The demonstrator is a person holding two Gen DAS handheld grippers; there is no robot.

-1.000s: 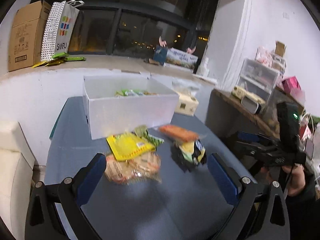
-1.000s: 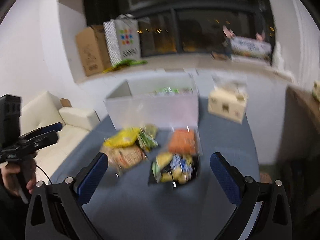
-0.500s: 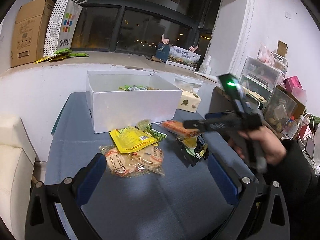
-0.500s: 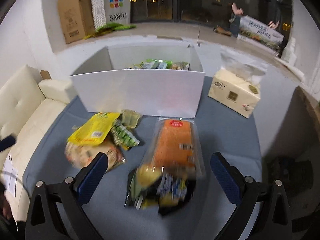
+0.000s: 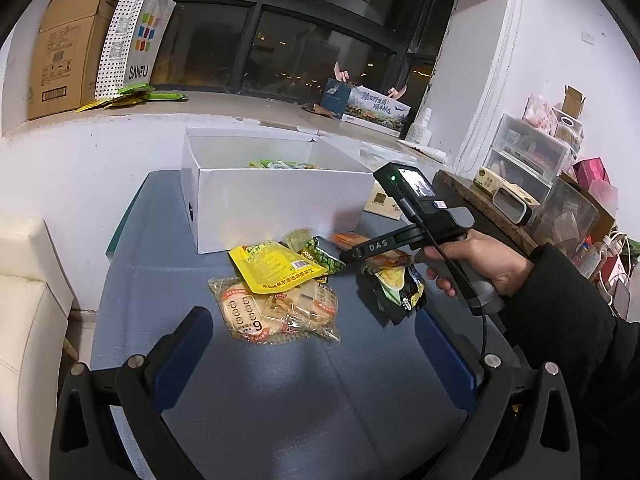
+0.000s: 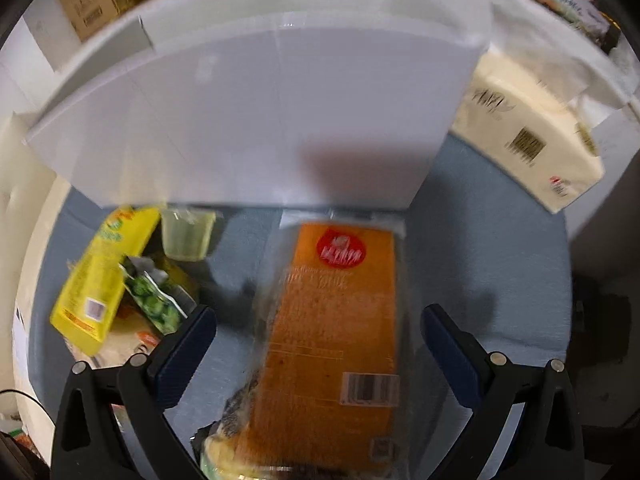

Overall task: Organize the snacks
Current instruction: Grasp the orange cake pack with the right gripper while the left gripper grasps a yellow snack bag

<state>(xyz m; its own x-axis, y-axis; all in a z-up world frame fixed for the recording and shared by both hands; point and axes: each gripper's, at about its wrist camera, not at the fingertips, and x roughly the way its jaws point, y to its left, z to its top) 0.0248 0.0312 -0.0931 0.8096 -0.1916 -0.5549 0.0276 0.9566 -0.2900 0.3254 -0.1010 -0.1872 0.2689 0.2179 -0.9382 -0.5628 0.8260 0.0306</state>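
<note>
Loose snacks lie on the blue table [image 5: 280, 392] in front of a white box [image 5: 276, 204] that holds several packets. My right gripper [image 6: 320, 340] is open, its jaws either side of an orange packet [image 6: 336, 320] that lies partly on a black and yellow bag [image 5: 396, 284]. In the left wrist view the right gripper [image 5: 352, 254] reaches over that packet. A yellow pouch [image 5: 276, 266], a green pea bag [image 6: 154, 304], a small jelly cup [image 6: 186, 234] and a clear bag of rice crackers [image 5: 276, 310] lie to the left. My left gripper [image 5: 316, 348] is open and empty, short of the crackers.
A tissue pack [image 6: 528, 136] lies right of the box. A cream sofa [image 5: 28, 300] stands left of the table. A windowsill behind holds a cardboard box [image 5: 60, 44] and a paper bag [image 5: 136, 36]. Shelves with clutter [image 5: 532, 160] stand at right.
My right gripper has moved forward and down to the orange packet, which now lies between its jaws. My left gripper has stayed nearly still.
</note>
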